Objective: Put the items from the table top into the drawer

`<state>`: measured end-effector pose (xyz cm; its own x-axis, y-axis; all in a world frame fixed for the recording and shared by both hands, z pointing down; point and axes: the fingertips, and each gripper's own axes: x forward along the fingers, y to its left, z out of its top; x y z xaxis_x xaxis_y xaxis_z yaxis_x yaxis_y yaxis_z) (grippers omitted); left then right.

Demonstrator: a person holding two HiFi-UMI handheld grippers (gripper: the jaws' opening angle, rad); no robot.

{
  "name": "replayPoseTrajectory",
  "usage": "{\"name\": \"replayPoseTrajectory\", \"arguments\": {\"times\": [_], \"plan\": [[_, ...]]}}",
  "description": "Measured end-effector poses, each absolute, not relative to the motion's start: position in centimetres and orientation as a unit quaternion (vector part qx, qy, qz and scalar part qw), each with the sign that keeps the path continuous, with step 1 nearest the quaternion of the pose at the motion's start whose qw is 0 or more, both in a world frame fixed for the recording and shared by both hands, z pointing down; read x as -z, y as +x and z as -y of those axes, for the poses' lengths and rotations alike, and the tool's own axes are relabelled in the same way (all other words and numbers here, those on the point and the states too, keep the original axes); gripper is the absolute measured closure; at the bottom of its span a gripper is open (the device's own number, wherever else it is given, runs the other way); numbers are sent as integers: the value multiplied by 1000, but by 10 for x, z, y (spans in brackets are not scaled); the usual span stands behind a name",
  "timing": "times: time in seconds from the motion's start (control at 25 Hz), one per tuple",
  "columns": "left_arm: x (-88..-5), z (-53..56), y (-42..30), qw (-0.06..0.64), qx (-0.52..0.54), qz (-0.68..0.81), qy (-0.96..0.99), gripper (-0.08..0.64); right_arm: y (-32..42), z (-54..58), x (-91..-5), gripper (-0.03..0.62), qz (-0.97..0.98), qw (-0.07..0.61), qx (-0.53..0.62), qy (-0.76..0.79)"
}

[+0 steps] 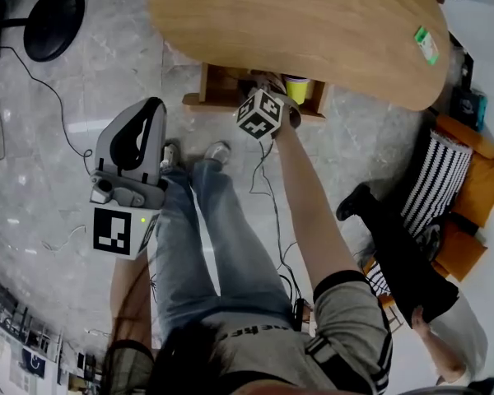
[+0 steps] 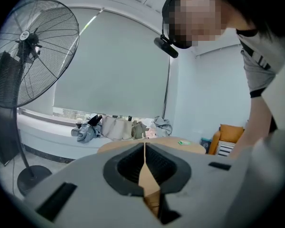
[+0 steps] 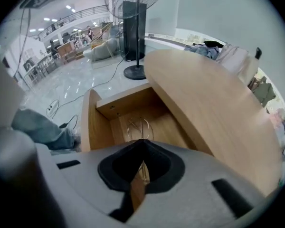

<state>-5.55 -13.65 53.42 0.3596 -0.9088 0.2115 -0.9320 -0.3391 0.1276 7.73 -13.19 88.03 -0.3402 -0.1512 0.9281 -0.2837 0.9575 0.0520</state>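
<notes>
A drawer (image 1: pixel 222 85) stands pulled out under the oval wooden table (image 1: pixel 313 23), and a yellow cup (image 1: pixel 296 89) stands in it. My right gripper (image 1: pixel 286 101) reaches down over the drawer. In the right gripper view this gripper (image 3: pixel 141 140) is shut on the thin handle of a wire whisk (image 3: pixel 139 127), whose loops hang over the drawer floor (image 3: pixel 166 127). A small green item (image 1: pixel 426 44) lies near the table's far right edge. My left gripper (image 1: pixel 146 113) is held away at the left, pointing up; its jaws (image 2: pixel 144 145) are shut and hold nothing.
A standing fan (image 2: pixel 28 56) has its base (image 1: pixel 53 21) on the floor at the far left, and cables trail across the tiles. My own legs (image 1: pixel 222 245) stand before the drawer. Another person's dark-trousered leg (image 1: pixel 395 253) and an orange chair (image 1: pixel 477 188) are at the right.
</notes>
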Motion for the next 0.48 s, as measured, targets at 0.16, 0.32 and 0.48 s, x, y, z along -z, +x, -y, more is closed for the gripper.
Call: {"name": "replayPoseTrajectory", "arguments": {"times": [0.16, 0.32, 0.48], "plan": [[-520, 138, -49, 106, -35, 555, 824, 548, 76, 133, -850, 588, 838, 492, -133, 196], [-515, 129, -44, 106, -45, 539, 835, 548, 81, 131, -820, 589, 845, 418, -204, 264], [-504, 122, -42, 102, -48, 523, 845, 548, 89, 123, -791, 589, 841, 371, -230, 319]]}}
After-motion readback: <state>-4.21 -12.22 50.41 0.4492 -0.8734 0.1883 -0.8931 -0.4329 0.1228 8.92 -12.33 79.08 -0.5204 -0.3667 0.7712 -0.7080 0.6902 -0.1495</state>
